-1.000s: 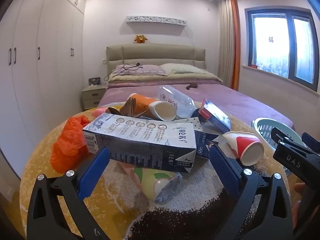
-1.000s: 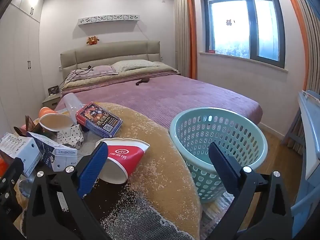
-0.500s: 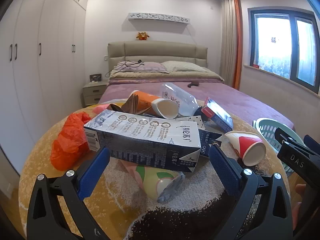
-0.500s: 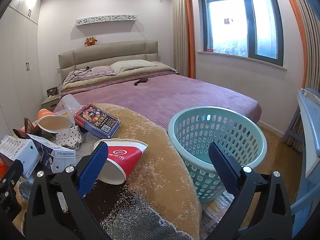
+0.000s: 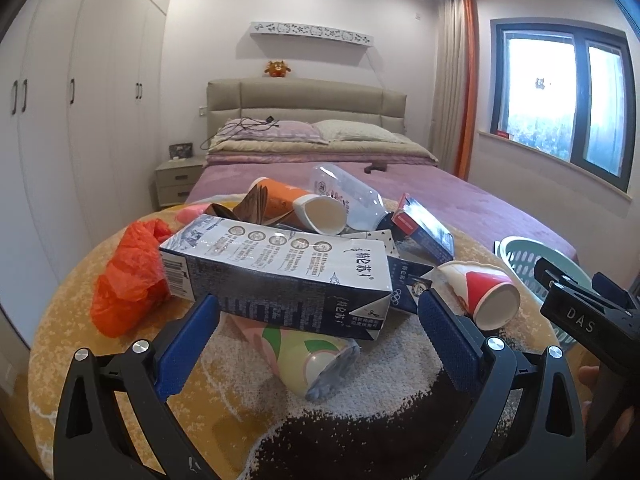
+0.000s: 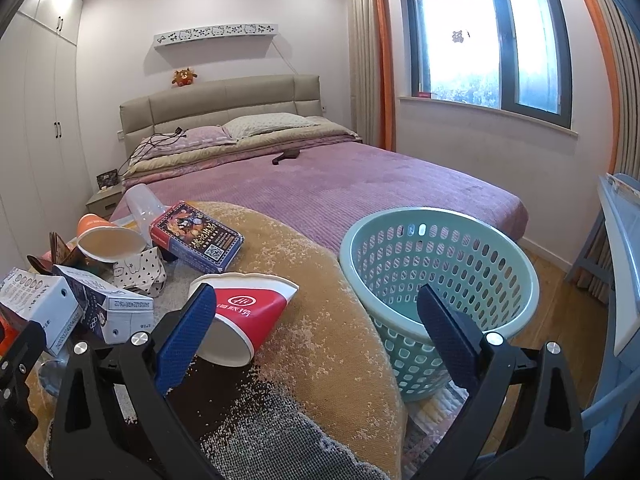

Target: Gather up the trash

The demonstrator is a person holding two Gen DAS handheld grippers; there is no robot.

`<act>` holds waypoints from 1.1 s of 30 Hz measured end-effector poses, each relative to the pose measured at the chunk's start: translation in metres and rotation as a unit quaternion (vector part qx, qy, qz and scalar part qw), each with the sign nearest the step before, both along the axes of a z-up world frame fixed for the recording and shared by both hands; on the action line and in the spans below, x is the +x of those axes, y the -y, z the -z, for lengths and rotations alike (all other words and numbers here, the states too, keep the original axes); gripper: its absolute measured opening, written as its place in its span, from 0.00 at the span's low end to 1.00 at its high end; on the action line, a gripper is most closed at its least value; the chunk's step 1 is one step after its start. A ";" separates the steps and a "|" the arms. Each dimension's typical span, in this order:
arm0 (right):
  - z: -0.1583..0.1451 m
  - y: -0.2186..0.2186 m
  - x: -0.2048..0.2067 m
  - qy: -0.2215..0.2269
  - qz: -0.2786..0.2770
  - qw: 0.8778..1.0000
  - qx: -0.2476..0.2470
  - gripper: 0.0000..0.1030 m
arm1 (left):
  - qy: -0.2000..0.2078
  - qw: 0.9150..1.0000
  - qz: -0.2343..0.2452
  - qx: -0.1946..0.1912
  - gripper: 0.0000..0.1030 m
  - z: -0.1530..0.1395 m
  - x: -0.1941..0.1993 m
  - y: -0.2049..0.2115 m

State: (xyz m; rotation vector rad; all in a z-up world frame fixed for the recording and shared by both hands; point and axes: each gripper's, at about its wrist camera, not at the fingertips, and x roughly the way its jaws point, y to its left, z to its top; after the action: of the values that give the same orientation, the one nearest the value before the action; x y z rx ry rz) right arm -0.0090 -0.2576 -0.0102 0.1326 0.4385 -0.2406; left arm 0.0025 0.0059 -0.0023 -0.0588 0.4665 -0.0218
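A heap of trash lies on a round yellow rug [image 5: 132, 392]. A long blue-and-white milk carton [image 5: 276, 276] rests across a pastel paper cup [image 5: 312, 360], right ahead of my open left gripper [image 5: 316, 336]. An orange plastic bag [image 5: 128, 276] lies at the left. A red-and-white paper cup [image 6: 244, 320] lies on its side beside the left finger of my open right gripper [image 6: 316, 332]. The mint laundry basket [image 6: 440, 280] stands on the floor to the right of the rug. Neither gripper holds anything.
Further back in the heap are an orange cup [image 5: 300, 204], a clear plastic bottle [image 5: 344, 196], a dark printed box [image 6: 196, 236] and a smaller carton [image 6: 112, 308]. A purple bed [image 6: 340, 184] lies behind. A blue-grey table edge [image 6: 624, 280] is at the far right.
Both grippers have risen slightly and eased back; the trash looks a little lower and the view tilts up. Nothing was grasped or moved.
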 end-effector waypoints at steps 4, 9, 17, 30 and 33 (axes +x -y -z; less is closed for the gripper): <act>0.001 0.001 0.000 -0.001 -0.001 1.000 0.002 0.93 | -0.003 1.000 0.001 -0.001 0.93 0.000 0.001 -0.001; 0.000 0.001 0.000 -0.001 -0.001 1.000 0.001 0.93 | -0.005 1.000 0.002 -0.003 0.93 0.001 0.002 0.000; 0.001 0.000 0.001 -0.002 0.000 1.000 0.000 0.93 | -0.006 1.000 0.004 -0.008 0.93 0.002 0.003 -0.002; 0.001 -0.001 0.001 -0.005 0.002 1.000 -0.004 0.93 | -0.006 1.000 0.007 -0.013 0.93 0.003 0.003 -0.004; 0.001 -0.001 0.001 -0.006 0.002 1.000 -0.003 0.93 | -0.008 1.000 0.007 -0.015 0.93 0.003 0.003 -0.004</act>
State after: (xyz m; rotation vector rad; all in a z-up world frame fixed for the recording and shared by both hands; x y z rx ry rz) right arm -0.0081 -0.2567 -0.0116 0.1254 0.4486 -0.2464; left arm 0.0055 0.0101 -0.0052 -0.0858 0.4817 -0.0424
